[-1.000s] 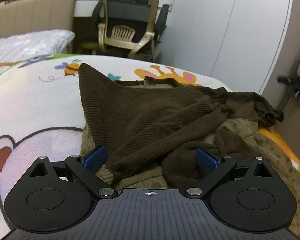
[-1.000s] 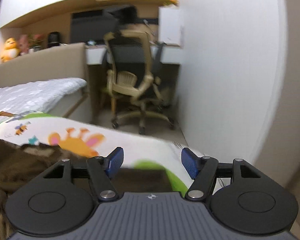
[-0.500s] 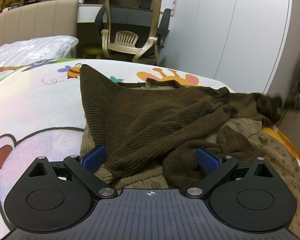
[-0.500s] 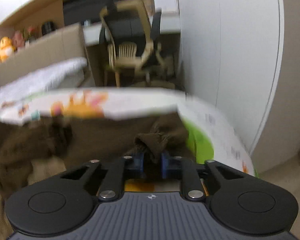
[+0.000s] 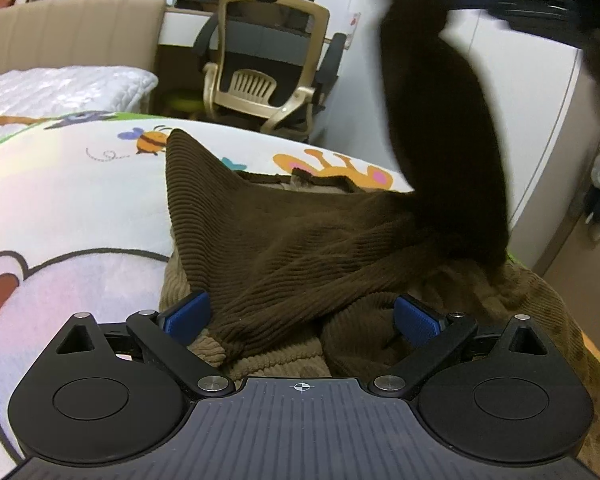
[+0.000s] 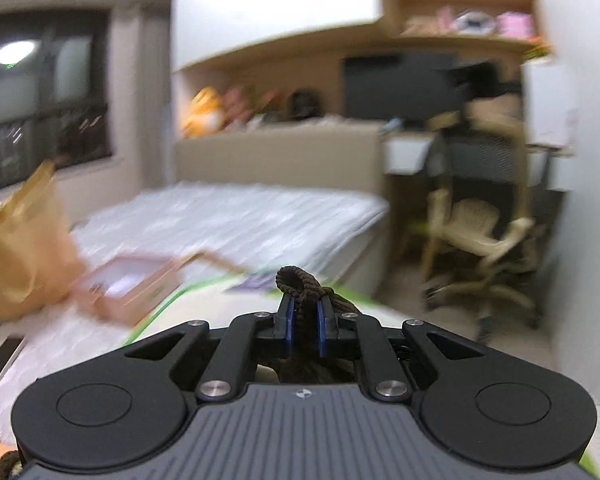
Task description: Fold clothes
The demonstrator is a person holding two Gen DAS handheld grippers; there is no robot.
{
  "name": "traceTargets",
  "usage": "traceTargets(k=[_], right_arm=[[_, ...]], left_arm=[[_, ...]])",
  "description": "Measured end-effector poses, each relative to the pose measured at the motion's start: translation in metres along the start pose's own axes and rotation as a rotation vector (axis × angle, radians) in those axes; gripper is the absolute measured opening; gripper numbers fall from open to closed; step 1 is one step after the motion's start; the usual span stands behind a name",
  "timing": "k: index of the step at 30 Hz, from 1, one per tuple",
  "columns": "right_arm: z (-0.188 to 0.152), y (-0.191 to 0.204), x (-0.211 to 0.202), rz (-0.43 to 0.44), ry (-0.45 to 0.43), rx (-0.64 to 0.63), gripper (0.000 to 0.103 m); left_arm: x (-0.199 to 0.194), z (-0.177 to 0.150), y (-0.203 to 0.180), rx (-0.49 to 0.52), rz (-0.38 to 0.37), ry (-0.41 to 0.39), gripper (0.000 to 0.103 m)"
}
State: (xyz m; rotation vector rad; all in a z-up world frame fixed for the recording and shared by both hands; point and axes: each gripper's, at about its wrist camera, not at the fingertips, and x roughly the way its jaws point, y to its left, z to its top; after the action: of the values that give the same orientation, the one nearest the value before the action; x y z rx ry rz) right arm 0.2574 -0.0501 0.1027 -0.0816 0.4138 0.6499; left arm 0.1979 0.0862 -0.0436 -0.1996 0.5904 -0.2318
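Observation:
A dark brown ribbed sweater (image 5: pixel 300 248) lies crumpled on a cartoon-print play mat (image 5: pixel 72 208), over a lighter olive corduroy garment (image 5: pixel 268 356). My left gripper (image 5: pixel 300 318) is open, its blue pads on either side of the sweater's folds near me. My right gripper (image 6: pixel 304 320) is shut on the sweater's cuff (image 6: pixel 296 284). In the left wrist view the sleeve (image 5: pixel 444 136) hangs stretched upward from the pile to the blurred right gripper at top right.
A beige office chair (image 5: pixel 264 68) stands behind the mat, white wardrobe doors (image 5: pixel 540 120) to the right. A white mattress (image 6: pixel 236 216), a brown paper bag (image 6: pixel 24 240), a pink frame (image 6: pixel 128 284) and a phone (image 6: pixel 2 356) lie to the left.
My right gripper closed on the sweater's cuff and lifted it high, pulling the sleeve up from the pile. My left gripper stayed open in place.

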Motion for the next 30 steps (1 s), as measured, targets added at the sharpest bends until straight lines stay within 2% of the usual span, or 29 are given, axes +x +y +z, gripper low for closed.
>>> traceTargets(k=[1,2,4,5,8,9,11,14,17,20,22,23,25,26,27,30], right_arm=[[-0.001,0.009,0.018,0.017,0.042,0.001,0.011],[-0.001,0.016,0.031,0.036,0.071,0.005,0.016],[-0.003,0.023,0.041,0.083,0.092,0.025,0.028],[-0.002,0.024,0.042,0.103,0.091,0.038,0.038],[0.002,0.015,0.020,0.109,0.022,0.061,0.054],[0.000,0.009,0.010,0.085,-0.006,0.064,0.061],[-0.007,-0.008,-0.014,0.024,-0.058,0.072,0.068],[-0.038,-0.042,-0.037,-0.087,-0.082,0.108,0.072],[-0.078,-0.067,-0.046,-0.152,-0.049,0.176,0.072],[-0.118,-0.083,-0.045,-0.162,-0.002,0.262,0.072],[-0.138,-0.091,-0.046,-0.160,0.022,0.311,0.072],[-0.145,-0.094,-0.045,-0.160,0.030,0.327,0.072],[-0.156,-0.101,-0.045,-0.165,0.045,0.347,0.072],[-0.159,-0.104,-0.045,-0.170,0.050,0.350,0.072],[-0.159,-0.105,-0.048,-0.179,0.047,0.338,0.072],[-0.142,-0.102,-0.054,-0.215,0.002,0.251,0.072]], left_arm=[[0.000,0.000,0.001,-0.005,-0.004,-0.002,0.101],[-0.001,0.000,0.001,-0.009,-0.007,-0.003,0.101],[-0.001,0.000,0.001,-0.011,-0.011,-0.001,0.101],[-0.001,0.001,0.002,-0.015,-0.015,0.001,0.101],[-0.004,0.003,0.004,-0.031,-0.031,0.006,0.101],[-0.006,0.005,0.006,-0.044,-0.039,0.010,0.101],[-0.015,0.013,0.012,-0.102,-0.076,0.000,0.101],[-0.025,0.030,0.021,-0.215,-0.134,-0.028,0.101],[-0.010,0.045,0.022,-0.241,-0.074,0.011,0.101],[0.010,0.056,0.022,-0.249,0.001,0.059,0.097],[0.023,0.055,0.022,-0.243,0.051,0.095,0.081],[0.029,0.056,0.021,-0.235,0.070,0.108,0.068],[0.032,0.059,0.015,-0.197,0.076,0.112,0.042],[0.034,0.061,0.013,-0.178,0.079,0.113,0.021],[0.034,0.064,0.009,-0.156,0.080,0.103,0.020],[0.016,0.092,0.000,-0.059,0.076,-0.026,0.019]])
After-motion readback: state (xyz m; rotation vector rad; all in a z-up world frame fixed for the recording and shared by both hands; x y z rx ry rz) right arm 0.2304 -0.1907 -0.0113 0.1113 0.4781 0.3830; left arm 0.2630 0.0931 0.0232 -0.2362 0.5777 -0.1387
